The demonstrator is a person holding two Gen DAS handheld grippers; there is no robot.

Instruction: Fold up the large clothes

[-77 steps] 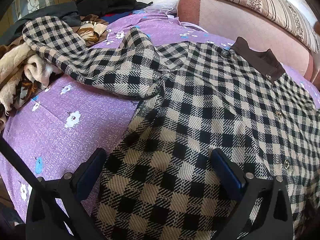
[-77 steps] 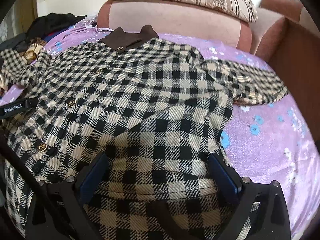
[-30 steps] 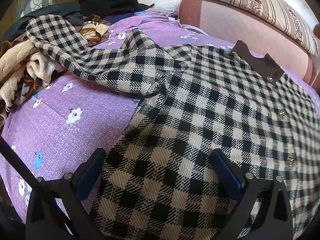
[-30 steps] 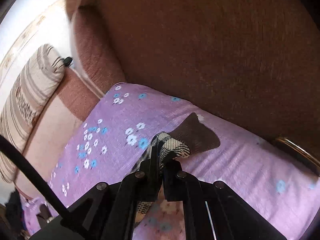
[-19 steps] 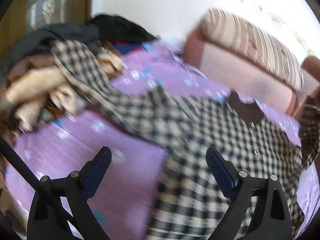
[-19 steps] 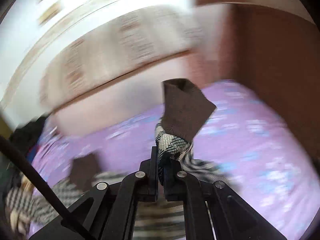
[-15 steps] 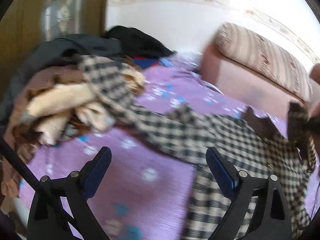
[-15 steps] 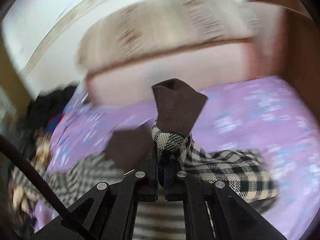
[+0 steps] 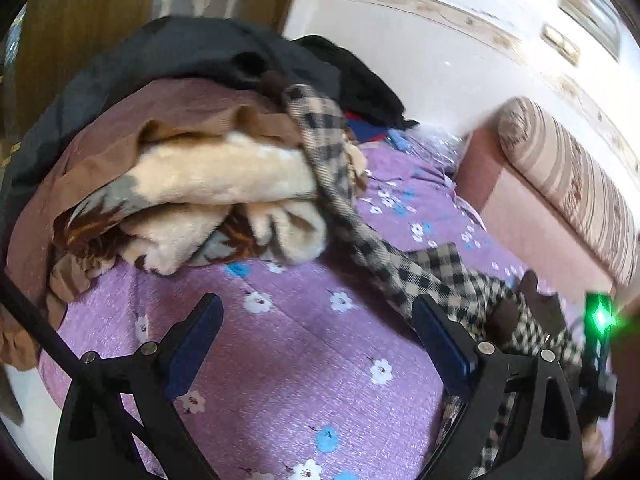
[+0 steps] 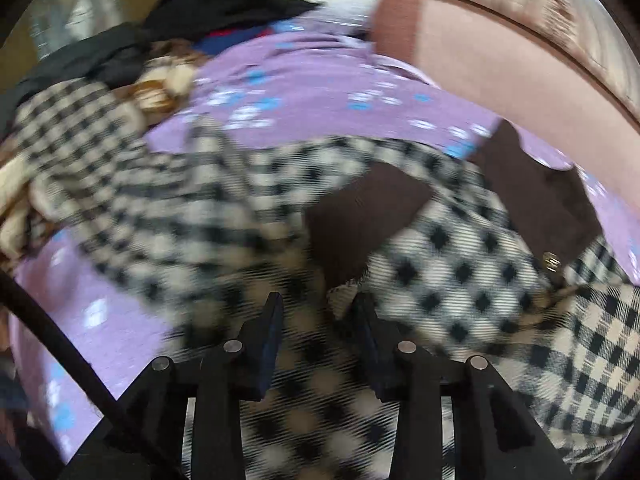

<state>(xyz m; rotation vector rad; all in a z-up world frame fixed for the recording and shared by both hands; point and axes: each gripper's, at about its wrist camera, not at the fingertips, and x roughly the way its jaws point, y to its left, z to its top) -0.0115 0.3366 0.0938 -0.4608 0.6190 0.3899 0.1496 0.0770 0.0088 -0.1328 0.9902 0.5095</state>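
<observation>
Right gripper (image 10: 318,320) has let go of the sleeve; first sleeve fold looks done.

Jaws now part-open, nothing between them; 0.5 s ago they were clamped on the brown cuff (image 10: 360,216). Cuff now lies across the chest of the checked shirt (image 10: 460,248), just beyond the fingertips, near the brown collar (image 10: 540,184). Frame is blurred, so whether the fold lies flat cannot be told. Left gripper (image 9: 316,340) wide open, holding nothing; it has swung left off the shirt body and now hovers over bare purple sheet (image 9: 280,360), facing the other sleeve (image 9: 340,184), which runs up onto the clothes pile (image 9: 180,176) at far left. Judgement: that sleeve is next, and must be lifted clear of the pile.
</observation>
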